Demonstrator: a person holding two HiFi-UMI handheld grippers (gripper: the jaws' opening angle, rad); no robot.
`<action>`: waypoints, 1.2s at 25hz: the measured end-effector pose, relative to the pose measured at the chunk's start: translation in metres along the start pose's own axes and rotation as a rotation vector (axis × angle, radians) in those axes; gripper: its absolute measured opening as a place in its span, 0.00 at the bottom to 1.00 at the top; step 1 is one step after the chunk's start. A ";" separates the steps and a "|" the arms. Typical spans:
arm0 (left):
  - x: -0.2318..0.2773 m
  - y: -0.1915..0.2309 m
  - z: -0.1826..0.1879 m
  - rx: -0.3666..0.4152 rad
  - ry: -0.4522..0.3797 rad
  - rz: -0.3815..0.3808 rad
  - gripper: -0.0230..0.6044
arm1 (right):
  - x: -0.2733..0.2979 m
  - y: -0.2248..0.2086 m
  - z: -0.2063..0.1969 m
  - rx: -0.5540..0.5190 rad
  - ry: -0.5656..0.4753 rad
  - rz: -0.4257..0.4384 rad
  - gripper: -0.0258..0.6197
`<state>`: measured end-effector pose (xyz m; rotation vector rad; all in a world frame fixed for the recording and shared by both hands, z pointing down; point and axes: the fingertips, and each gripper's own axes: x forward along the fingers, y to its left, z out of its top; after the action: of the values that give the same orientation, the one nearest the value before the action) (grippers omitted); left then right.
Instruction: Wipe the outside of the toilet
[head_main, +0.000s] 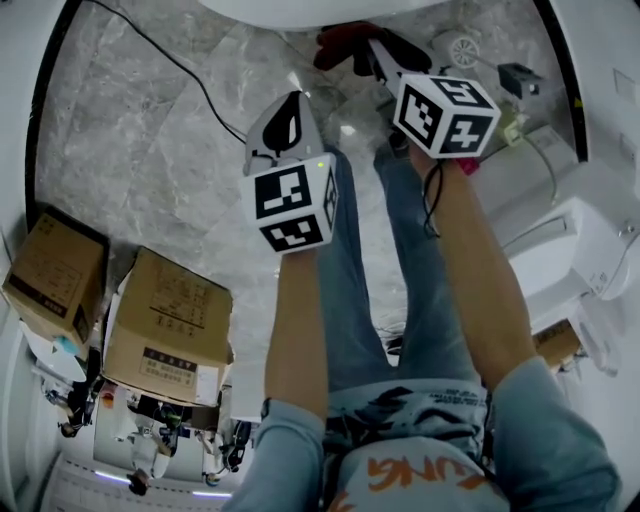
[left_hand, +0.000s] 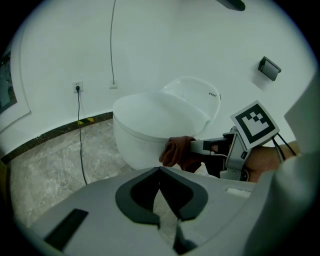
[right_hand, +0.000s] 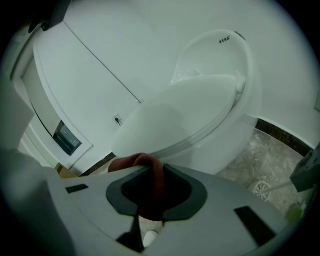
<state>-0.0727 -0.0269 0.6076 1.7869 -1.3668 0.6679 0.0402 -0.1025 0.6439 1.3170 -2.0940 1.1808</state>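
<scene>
Since wiping needs the cloth pressed flat to the bowl, the right tongs (right_hand: 150, 172) are clamped on a dark red cloth (left_hand: 176, 150). The cloth looks bunched against the outer side of the toilet (left_hand: 150, 120), just under its rim. The left tongs (left_hand: 159, 170) are closed tip to tip with nothing between them and hang back from the toilet, probably parked clear because one tool is enough for this stroke. The toilet's shell is glossy, smooth white ceramic with the lid down, so the cloth should slide easily. Grey marbled floor (head_main: 150, 140) surrounds the toilet, with a round drain (head_main: 463, 48) near its base. Behind the toilet are white walls, a dark skirting strip, and a socket (left_hand: 77, 87) with a black cable (left_hand: 80, 145). Cardboard boxes (head_main: 170, 325) stand well away from the toilet.
</scene>
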 end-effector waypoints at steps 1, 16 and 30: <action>0.002 -0.005 0.001 0.001 0.002 -0.001 0.03 | -0.001 -0.005 0.001 0.008 0.000 0.001 0.14; 0.039 -0.066 0.006 0.021 0.039 -0.005 0.03 | -0.019 -0.095 0.026 0.081 -0.009 -0.053 0.14; 0.082 -0.132 0.014 0.011 0.046 -0.014 0.03 | -0.041 -0.193 0.068 0.147 -0.059 -0.155 0.13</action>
<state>0.0768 -0.0677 0.6293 1.7779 -1.3212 0.7063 0.2348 -0.1746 0.6630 1.5677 -1.9356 1.2622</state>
